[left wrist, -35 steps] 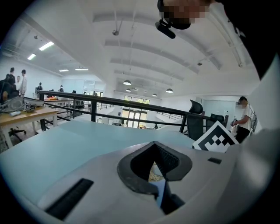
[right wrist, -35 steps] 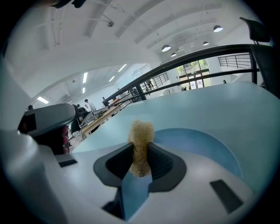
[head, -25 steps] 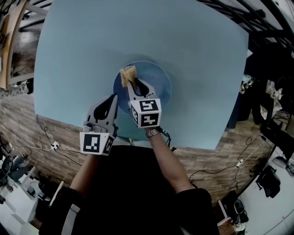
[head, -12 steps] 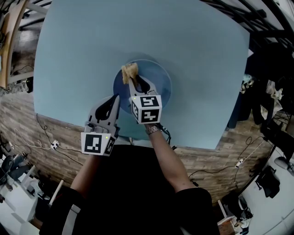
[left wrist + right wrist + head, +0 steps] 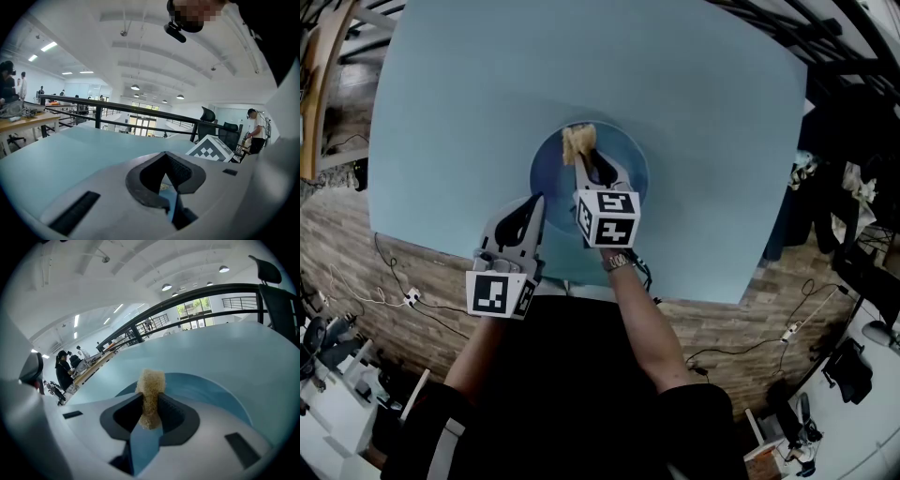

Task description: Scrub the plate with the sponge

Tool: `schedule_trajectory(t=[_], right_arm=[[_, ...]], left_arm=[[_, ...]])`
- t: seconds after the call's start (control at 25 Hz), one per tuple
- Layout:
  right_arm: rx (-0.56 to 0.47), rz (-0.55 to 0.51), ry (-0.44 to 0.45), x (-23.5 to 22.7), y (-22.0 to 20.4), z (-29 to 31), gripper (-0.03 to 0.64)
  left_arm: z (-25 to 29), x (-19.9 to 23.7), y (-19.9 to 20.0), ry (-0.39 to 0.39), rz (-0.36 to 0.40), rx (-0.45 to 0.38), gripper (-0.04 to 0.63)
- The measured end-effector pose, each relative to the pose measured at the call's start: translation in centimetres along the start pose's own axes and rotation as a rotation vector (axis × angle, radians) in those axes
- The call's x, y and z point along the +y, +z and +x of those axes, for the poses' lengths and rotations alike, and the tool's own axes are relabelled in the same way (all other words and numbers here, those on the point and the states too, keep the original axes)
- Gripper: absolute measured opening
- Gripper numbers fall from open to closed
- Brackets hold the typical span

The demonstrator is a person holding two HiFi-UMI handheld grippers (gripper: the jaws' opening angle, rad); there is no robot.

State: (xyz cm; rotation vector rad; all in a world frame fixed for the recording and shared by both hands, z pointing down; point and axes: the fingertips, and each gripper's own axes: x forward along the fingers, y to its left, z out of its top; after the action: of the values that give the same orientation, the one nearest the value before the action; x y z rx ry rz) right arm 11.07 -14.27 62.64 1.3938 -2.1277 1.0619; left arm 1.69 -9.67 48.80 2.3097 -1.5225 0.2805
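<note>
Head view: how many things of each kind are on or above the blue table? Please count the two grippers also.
Plate: 1
Sponge: 1
Grippers: 2 (left gripper, jaws together; right gripper, jaws shut on the sponge, over the plate)
Total: 4

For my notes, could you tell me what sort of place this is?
Probably an open-plan lab or office: a black railing, office chairs and a workbench stand around the blue table.
</note>
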Motion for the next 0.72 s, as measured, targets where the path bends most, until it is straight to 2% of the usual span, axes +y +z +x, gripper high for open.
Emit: schedule_trajectory(t=[0.44, 0.72], right_arm=[[-0.014, 0.032, -0.083, -3.4, 0.3, -1.5, 0.083], [0.025, 0.044, -0.159, -5.2, -0.3, -2.8, 0.083]], left_arm=[[0.0, -0.6, 0.1, -0.010, 0.005, -0.006, 0.002], [0.0, -1.2, 0.2, -0.019, 0.010, -0.012, 0.002]])
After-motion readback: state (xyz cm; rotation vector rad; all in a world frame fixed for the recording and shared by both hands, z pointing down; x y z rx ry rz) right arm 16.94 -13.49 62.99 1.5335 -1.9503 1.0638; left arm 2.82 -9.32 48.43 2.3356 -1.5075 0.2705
